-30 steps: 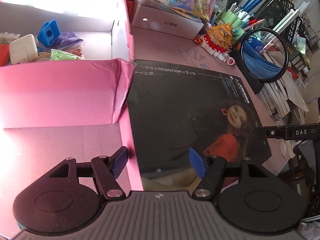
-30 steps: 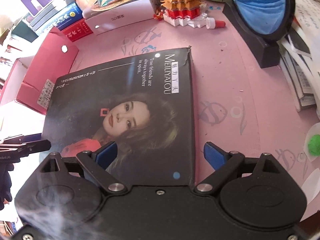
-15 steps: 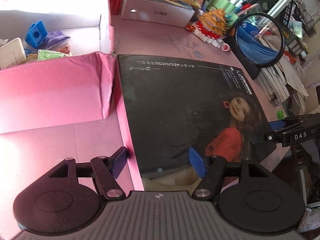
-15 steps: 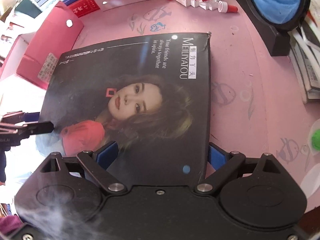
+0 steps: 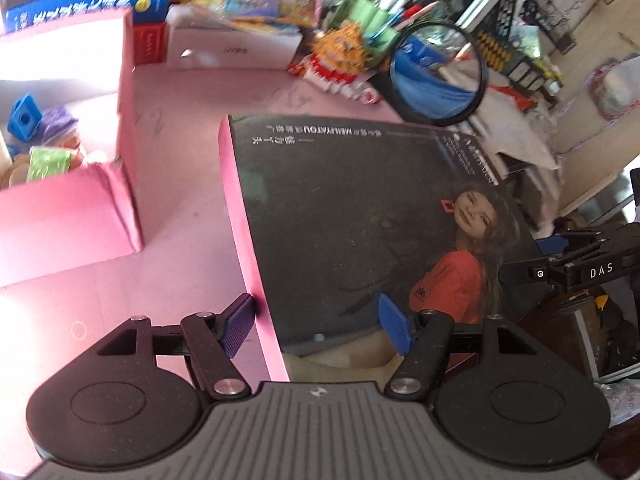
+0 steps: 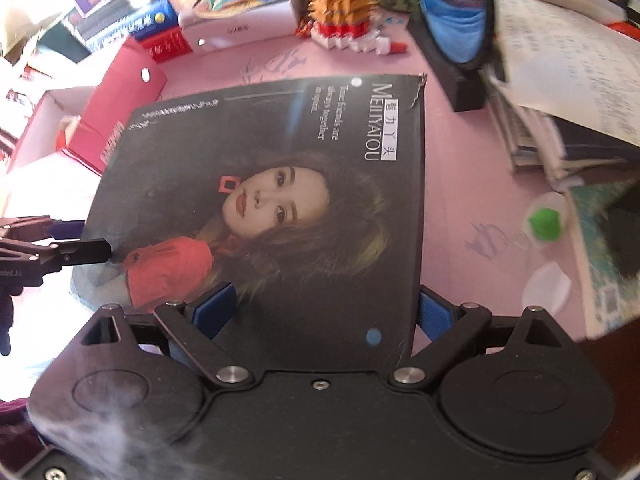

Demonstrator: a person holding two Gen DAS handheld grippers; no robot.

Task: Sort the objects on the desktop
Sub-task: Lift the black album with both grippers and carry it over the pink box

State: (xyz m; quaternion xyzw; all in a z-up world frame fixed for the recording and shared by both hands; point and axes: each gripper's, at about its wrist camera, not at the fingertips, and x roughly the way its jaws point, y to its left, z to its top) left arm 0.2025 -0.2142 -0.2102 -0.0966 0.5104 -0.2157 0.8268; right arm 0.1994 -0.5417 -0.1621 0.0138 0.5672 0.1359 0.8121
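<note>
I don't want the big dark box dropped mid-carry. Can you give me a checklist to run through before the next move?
1. Left gripper straddles the box's pink-sided edge: ok.
2. Right gripper straddles the opposite edge: ok.
3. Pads pressing firmly: cannot tell.
4. Box clear of the pink carton: ok, a gap shows.
5. Round mirror behind the box's far edge: cannot tell how near.
6. Box's underside free of the desk: cannot tell.

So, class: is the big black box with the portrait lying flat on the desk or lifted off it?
Lifted. Both grippers clamp the black box by opposite edges, and its pink side wall hangs clear of the pink desk.
</note>
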